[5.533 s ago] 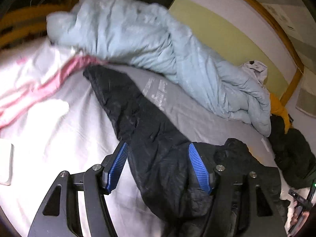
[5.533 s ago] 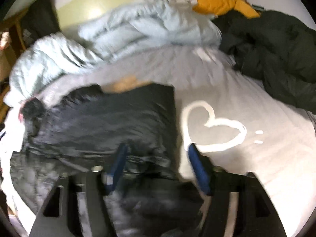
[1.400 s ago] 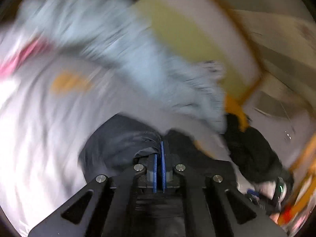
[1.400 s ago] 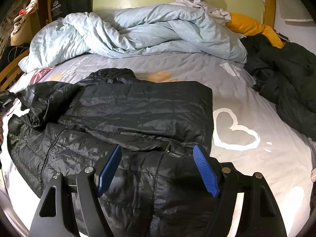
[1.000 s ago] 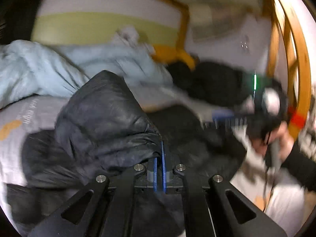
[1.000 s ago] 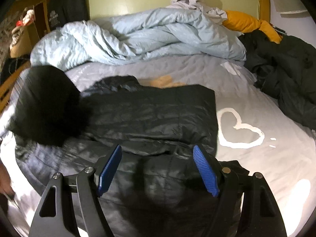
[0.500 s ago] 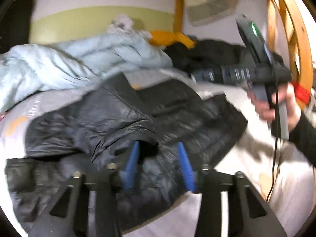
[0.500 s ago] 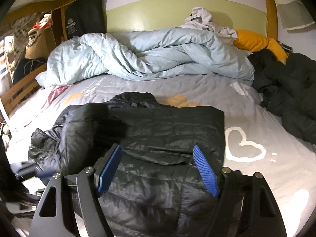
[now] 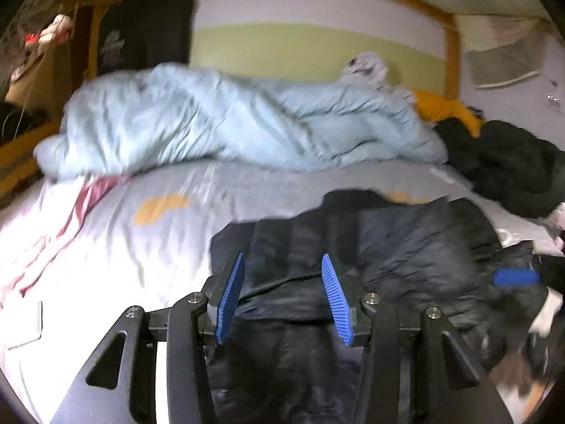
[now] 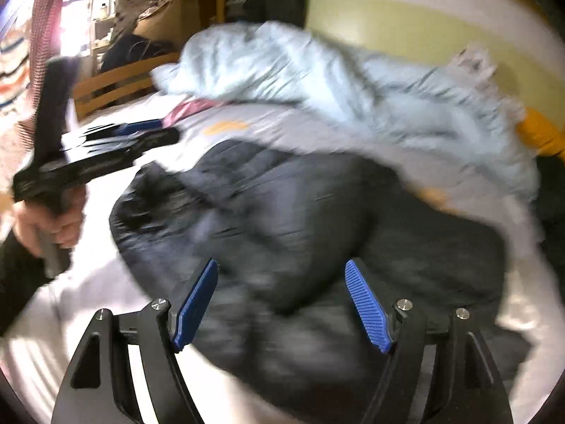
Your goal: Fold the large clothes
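Currently the black puffer jacket (image 9: 406, 247) lies partly folded below the blue duvet (image 9: 229, 127), both the left gripper (image 9: 284, 296) and the right gripper (image 10: 282, 309) released; final folds remain.

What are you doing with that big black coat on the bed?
A person is folding the black puffy jacket on the bed, using a grabber tool in each hand. Right now both are open and holding nothing: the left gripper and the right gripper hang just above the jacket. One side is already folded in over the middle. A light blue duvet is bunched up behind, by the headboard.
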Tool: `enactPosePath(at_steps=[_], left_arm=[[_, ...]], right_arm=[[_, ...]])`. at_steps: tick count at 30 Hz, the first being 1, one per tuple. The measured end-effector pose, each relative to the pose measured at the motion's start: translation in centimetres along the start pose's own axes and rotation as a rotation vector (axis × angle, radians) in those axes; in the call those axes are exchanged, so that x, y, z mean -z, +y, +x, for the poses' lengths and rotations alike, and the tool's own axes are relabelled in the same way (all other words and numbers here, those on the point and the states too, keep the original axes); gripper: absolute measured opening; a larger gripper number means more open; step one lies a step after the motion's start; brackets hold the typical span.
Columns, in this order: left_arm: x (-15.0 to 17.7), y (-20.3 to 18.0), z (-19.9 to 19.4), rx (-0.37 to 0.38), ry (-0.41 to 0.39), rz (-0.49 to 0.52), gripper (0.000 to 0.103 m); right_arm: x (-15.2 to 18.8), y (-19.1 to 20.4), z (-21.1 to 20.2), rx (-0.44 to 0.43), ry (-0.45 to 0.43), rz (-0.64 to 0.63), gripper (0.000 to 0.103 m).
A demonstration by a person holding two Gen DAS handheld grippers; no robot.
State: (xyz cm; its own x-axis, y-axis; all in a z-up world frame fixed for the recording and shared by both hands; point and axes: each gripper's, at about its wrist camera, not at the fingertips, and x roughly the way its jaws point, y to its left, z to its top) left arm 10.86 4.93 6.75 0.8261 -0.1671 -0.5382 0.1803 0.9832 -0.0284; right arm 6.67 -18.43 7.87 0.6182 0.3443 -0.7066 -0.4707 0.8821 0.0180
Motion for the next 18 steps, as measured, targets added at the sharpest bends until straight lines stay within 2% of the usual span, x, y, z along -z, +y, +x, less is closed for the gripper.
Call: enactPosePath(at_steps=[3, 6, 8, 11, 13, 15, 16, 18], left_arm=[[0.6, 0.9, 2.3, -0.023, 0.067, -0.026, 0.045], [1.5, 1.4, 4.4, -0.002, 0.136, -0.073, 0.044], [2.4, 1.6, 5.8, -0.001, 0.188, -0.098, 0.041], [4.2, 1.8, 7.0, -0.017, 0.241, -0.118, 0.04], [4.9, 2.1, 7.8, -0.021, 0.272, -0.15, 0.04], [5.0, 2.4, 7.9, -0.014, 0.273, -0.182, 0.04], [5.0, 2.3, 7.9, -0.016, 0.27, -0.179, 0.04], [5.2, 2.0, 7.9, -0.027, 0.268, -0.161, 0.04]], right_arm=[[0.7, 2.1, 2.1, 0.037, 0.032, -0.056, 0.077], [1.3, 3.8, 3.6, 0.161, 0.028, -0.178, 0.077], [1.3, 3.4, 4.2, 0.213, 0.031, -0.167, 0.076], [0.9, -0.3, 5.1, 0.316, 0.086, -0.054, 0.06], [0.9, -3.9, 4.8, 0.353, 0.096, 0.069, 0.057], [0.6, -6.5, 3.9, 0.472, 0.082, 0.124, 0.05], [0.4, -8.0, 3.0, 0.533, 0.06, 0.135, 0.05], [-0.1, -10.2, 1.6, 0.598, 0.034, 0.171, 0.05]])
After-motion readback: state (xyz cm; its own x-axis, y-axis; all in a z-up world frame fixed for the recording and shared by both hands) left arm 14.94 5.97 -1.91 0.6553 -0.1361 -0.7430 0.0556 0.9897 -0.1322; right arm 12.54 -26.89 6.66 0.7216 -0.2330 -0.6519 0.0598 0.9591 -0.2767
